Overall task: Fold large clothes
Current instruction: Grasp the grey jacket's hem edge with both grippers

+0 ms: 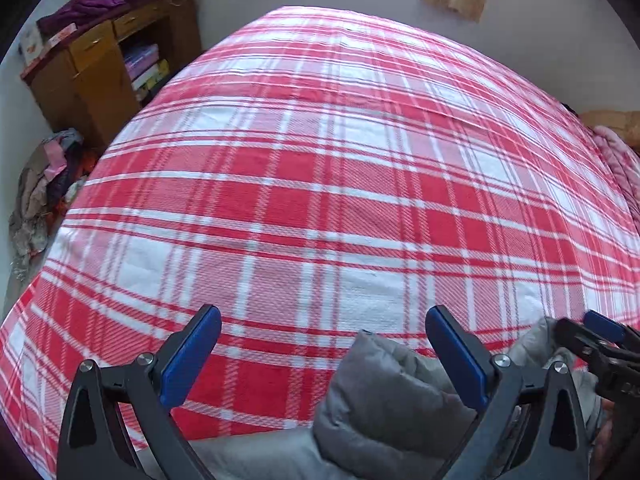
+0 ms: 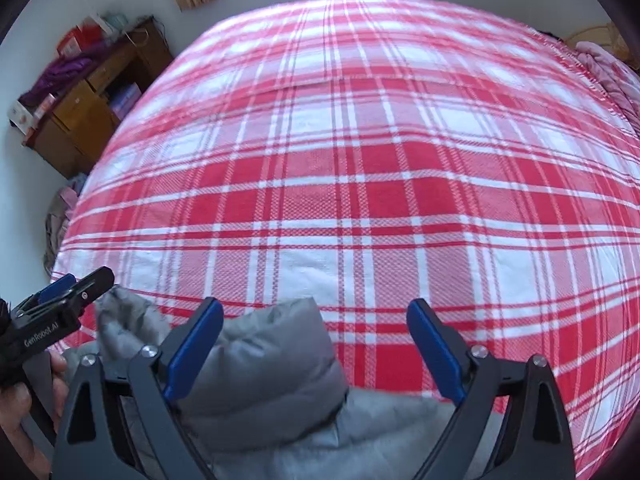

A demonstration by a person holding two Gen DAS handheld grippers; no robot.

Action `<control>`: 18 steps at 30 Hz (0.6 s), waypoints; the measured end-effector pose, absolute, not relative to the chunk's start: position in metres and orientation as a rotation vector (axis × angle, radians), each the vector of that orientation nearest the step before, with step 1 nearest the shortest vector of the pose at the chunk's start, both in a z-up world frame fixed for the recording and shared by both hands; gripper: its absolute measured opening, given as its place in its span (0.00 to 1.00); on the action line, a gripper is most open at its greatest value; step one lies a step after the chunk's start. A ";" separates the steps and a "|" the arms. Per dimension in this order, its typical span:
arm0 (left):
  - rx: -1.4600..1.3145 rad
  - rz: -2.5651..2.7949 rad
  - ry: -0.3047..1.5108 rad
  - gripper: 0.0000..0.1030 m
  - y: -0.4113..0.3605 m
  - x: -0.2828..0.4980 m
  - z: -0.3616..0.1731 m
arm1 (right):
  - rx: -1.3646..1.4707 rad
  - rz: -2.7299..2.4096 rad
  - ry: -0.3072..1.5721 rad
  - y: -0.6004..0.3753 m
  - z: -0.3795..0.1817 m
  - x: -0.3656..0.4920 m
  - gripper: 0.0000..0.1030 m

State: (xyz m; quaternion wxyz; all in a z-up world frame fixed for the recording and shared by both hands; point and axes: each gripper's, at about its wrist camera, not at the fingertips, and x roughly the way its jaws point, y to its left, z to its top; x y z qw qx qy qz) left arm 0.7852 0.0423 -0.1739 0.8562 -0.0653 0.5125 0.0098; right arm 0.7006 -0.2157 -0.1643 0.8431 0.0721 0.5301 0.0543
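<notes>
Jacket: a gray padded jacket lies bunched at the near edge of the bed, a puffy fold standing up between the two tools; its lower part runs out of view at the bottom.
Left hand-held gripper: the left hand-held gripper hangs just above the near edge, jaws spread wide, holding nothing; the gray fold sits in the gap, closer to its right blue pad.
Right hand-held gripper: the right hand-held gripper is also spread wide and empty; its left pad is just beside or touching the gray fold, I cannot tell which.
Spacing: the two tools are close side by side, each visible at the edge of the other's view.
Bed: a red and white checked blanket covers the bed, lying mostly flat, bare beyond the jacket.
Far left: a wooden cabinet with purple cloth on top, and a heap of clothes on the floor beside the bed.
Far right: pink bedding at the bed's far corner.
Step in hand: by my reading, the start; the jacket is still crumpled, no fold made.
Next move: likely each tool must close on an edge or shoulder, then pull the jacket out flat onto the blanket before folding.
Risk: slick puffy fabric may slip from a shallow pinch.
</notes>
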 end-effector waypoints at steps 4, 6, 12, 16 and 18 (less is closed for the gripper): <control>-0.136 -0.060 1.078 0.97 0.038 0.774 -0.175 | 0.120 0.149 1.200 -0.210 -0.179 0.707 0.83; -0.168 -0.126 1.091 0.64 0.039 0.768 -0.175 | 0.117 0.179 1.205 -0.210 -0.180 0.701 0.62; -0.081 -0.218 1.060 0.17 0.030 0.733 -0.156 | 0.061 0.229 1.175 -0.213 -0.165 0.667 0.15; -0.051 -0.244 0.993 0.10 0.037 0.702 -0.136 | 0.007 0.240 1.126 -0.223 -0.147 0.639 0.10; -0.018 -0.254 0.959 0.09 0.038 0.685 -0.128 | -0.019 0.248 1.097 -0.229 -0.140 0.622 0.09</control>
